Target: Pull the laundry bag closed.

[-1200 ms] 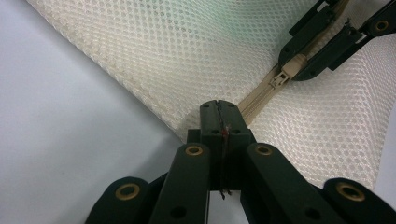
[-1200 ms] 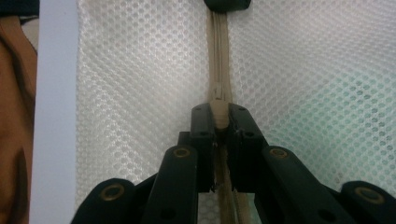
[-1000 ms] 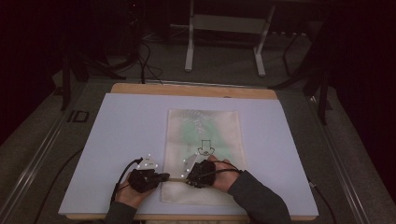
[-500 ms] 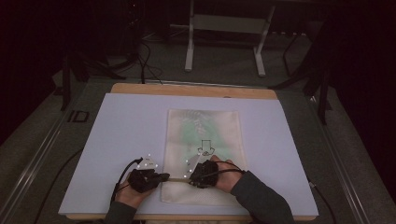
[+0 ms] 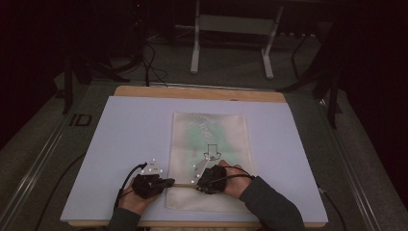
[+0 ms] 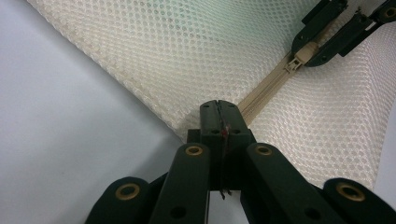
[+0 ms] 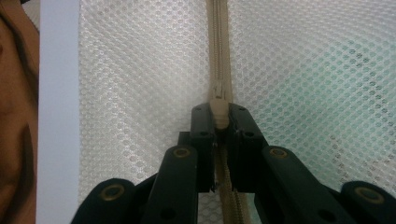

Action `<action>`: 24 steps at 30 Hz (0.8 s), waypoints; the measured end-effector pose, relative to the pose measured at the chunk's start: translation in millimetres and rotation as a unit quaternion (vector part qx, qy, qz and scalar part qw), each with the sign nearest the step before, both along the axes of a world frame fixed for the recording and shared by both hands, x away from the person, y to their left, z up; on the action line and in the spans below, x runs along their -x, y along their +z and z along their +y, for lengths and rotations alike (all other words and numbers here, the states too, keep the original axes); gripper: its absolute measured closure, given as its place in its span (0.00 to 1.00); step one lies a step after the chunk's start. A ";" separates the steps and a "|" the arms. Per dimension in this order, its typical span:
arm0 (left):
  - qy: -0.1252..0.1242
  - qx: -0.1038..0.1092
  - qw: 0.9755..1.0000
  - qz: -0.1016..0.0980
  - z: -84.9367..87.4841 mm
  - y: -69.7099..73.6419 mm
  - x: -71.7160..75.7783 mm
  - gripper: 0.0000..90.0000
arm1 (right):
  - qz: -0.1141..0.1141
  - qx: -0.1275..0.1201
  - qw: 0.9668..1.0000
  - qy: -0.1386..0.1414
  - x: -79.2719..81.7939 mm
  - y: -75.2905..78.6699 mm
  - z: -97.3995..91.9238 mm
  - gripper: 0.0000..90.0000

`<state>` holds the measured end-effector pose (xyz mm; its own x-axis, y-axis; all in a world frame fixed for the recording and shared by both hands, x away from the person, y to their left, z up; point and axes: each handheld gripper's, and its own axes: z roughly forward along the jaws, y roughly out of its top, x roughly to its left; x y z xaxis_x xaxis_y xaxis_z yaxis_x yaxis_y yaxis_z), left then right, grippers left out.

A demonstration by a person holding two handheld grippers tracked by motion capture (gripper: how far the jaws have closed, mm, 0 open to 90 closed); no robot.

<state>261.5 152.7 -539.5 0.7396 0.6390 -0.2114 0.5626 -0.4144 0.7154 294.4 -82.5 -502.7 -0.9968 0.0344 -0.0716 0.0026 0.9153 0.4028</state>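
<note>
A white mesh bag [image 5: 209, 144] lies flat on the pale mat [image 5: 130, 134], with something green and dark showing through its mesh. Its beige zipper [image 5: 182, 185] runs across the near end. My left gripper [image 5: 169, 183] is shut on the bag's edge at the zipper's end [image 6: 218, 109]. My right gripper [image 5: 196, 182] faces it from the right, shut on the zipper pull [image 7: 219, 108]. The zipper [image 7: 218, 46] runs straight ahead of the right jaws. In the left gripper view, the right gripper [image 6: 312, 46] holds the pull [image 6: 299, 58] at the top right.
The mat covers a wooden table [image 5: 202, 93], whose edge [image 7: 16, 116] appears beside the mat [image 7: 58, 116] in the right gripper view. Beyond the table stand a metal frame [image 5: 231, 43] and cables [image 5: 149, 53] on the dark floor.
</note>
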 end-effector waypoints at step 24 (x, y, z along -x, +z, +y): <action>0.000 0.001 1.000 0.000 -0.1 -0.1 0.0 1.00 | 0.003 0.009 1.000 -0.007 1.1 1.2 -16.8 0.91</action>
<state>261.5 152.6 -539.6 0.7393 0.6391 -0.2123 0.5626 -0.4129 0.7162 293.3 -99.3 -501.5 -0.9966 0.0473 -0.0672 0.0177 0.9225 0.3856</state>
